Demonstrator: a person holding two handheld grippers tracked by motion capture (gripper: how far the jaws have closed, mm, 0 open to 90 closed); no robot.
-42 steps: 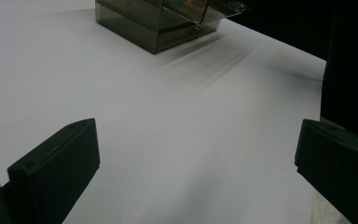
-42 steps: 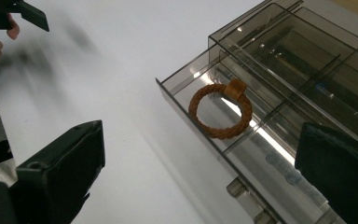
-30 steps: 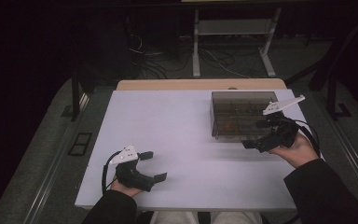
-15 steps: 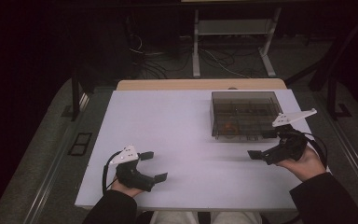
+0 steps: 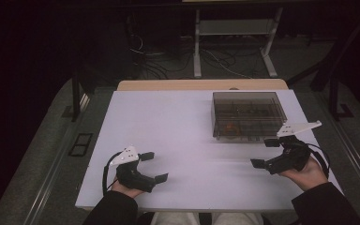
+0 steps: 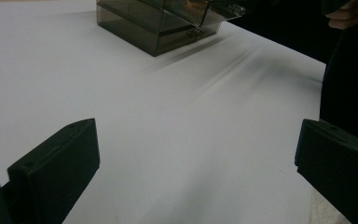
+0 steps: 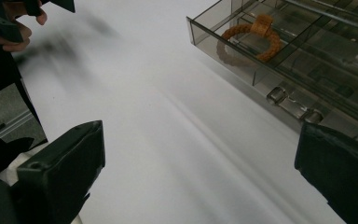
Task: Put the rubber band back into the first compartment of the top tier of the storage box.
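Observation:
A smoky clear plastic box [image 5: 248, 114] with compartments stands at the back right of the white table [image 5: 187, 136]. An orange-brown braided ring [image 7: 249, 41] lies in one compartment near the box's front left corner. My right gripper [image 5: 264, 153] hovers open just in front of the box, at the table's right side, nothing between its jaws. My left gripper [image 5: 153, 167] rests open near the front left edge, empty. In the left gripper view the box [image 6: 161, 21] lies far ahead.
Two small clasps [image 7: 291, 103] sit on the box's front wall. A wooden strip [image 5: 201, 85] borders the table's far edge. Desk legs and cables [image 5: 225, 51] stand on the dark floor beyond. The person's sleeves come in at the bottom.
My right gripper has drawn back from the box's front right corner toward the person and lowered, still open. The left gripper has not moved.

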